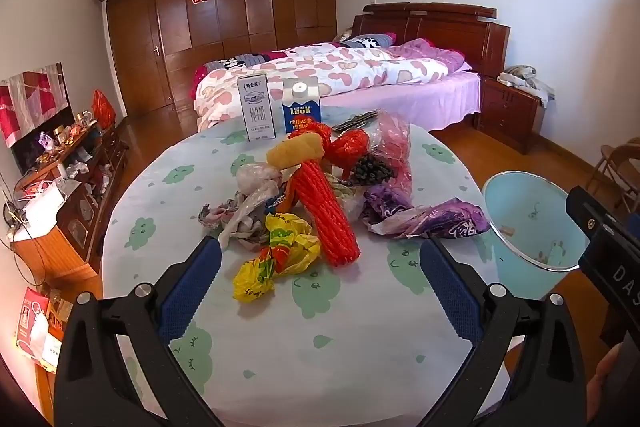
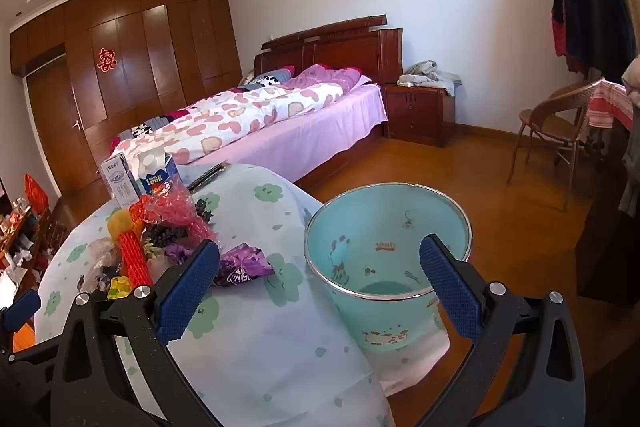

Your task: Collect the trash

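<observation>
In the left wrist view, the left gripper (image 1: 320, 259) hovers over the near edge of the tabletop (image 1: 360, 327), its jaws spread as wide as they go and holding nothing. Between and beyond them lies the trash: a crumpled yellow wrapper (image 1: 276, 259) nearest, one red foam net sleeve (image 1: 328, 215) laid lengthwise, two purple wrappers (image 1: 436, 221), a pale plastic bag (image 1: 250, 205) and a yellow foam piece (image 1: 295, 151), all heaped mid-table. Two cartons (image 1: 256, 109) stand upright behind the heap. The gripper looks lined up on the yellow wrapper, likely as the easiest first pick.

In the right wrist view, the right gripper (image 2: 320, 267) is likewise fully open and empty, its jaws framing the rim of one pale blue bin (image 2: 384, 227) that stands on the floor just beside the table's edge, probably placed there so trash can be dropped straight in. One purple wrapper (image 2: 242, 263) lies just beside the left jaw.
</observation>
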`<state>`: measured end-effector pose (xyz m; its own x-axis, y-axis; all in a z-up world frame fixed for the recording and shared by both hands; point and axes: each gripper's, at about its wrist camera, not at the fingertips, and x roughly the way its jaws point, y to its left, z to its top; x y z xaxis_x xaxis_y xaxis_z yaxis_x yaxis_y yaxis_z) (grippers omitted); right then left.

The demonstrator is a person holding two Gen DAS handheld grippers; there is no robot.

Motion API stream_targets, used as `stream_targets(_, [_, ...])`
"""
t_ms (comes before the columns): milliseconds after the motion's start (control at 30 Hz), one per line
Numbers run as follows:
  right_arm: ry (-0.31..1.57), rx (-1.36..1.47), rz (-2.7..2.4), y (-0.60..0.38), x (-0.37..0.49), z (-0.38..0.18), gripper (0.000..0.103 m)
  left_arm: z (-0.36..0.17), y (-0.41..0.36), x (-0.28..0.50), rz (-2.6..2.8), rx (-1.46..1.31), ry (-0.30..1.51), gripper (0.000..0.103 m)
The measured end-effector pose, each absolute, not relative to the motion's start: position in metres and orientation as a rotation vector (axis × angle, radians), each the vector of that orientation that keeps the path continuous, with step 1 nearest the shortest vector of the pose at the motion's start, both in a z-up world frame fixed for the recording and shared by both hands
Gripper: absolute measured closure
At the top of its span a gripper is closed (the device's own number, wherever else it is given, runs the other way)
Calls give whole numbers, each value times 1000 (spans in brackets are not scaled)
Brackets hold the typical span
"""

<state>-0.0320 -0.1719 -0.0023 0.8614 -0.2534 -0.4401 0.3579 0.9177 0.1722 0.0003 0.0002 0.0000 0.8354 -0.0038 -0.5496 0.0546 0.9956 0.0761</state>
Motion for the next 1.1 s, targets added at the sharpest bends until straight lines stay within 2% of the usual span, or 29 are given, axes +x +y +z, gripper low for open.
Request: stream_targets(1100, [458, 268, -324, -173, -32, -9, 5, -2, -1, -1, -28, 72, 585, 6])
